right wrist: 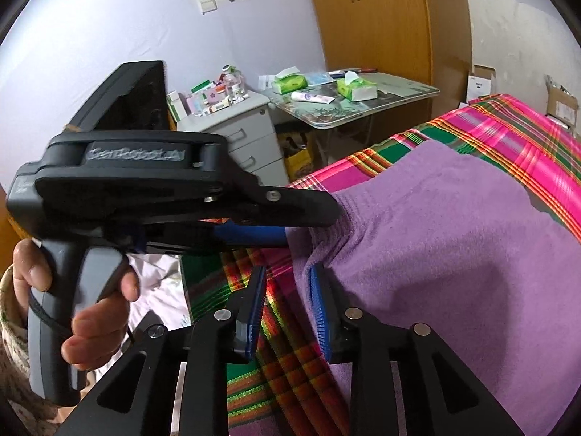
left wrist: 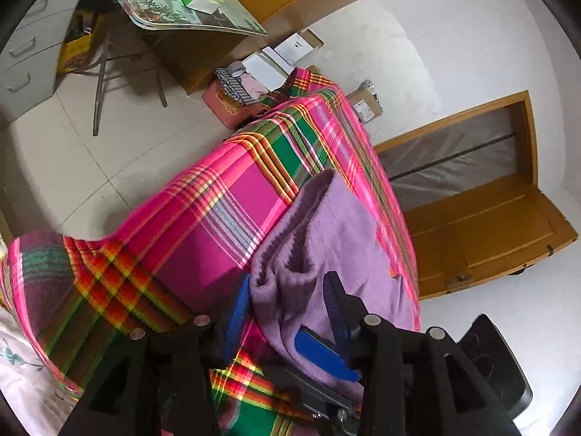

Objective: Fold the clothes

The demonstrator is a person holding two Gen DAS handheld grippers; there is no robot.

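A purple fleece garment [left wrist: 348,239] [right wrist: 454,247] lies on a bed under a pink, green and yellow plaid sheet [left wrist: 218,196] [right wrist: 508,127]. My left gripper [left wrist: 287,305] [right wrist: 301,223] is shut on the garment's bunched ribbed edge, near the bed's corner. A hand [right wrist: 101,323] holds its handle. My right gripper [right wrist: 287,305] stands open just below, with plaid sheet showing between its blue pads [right wrist: 319,312]. Its right pad touches the garment's edge. One of its blue pads [left wrist: 319,354] shows under the cloth in the left wrist view.
A glass-topped table [left wrist: 203,18] [right wrist: 363,105] with tissue packs stands past the bed. A grey drawer unit [right wrist: 239,134] is beside it. Cardboard boxes [left wrist: 366,105] and a pink box [left wrist: 225,105] sit on the tiled floor. A wooden door [left wrist: 490,225] and a wardrobe [right wrist: 374,18] line the walls.
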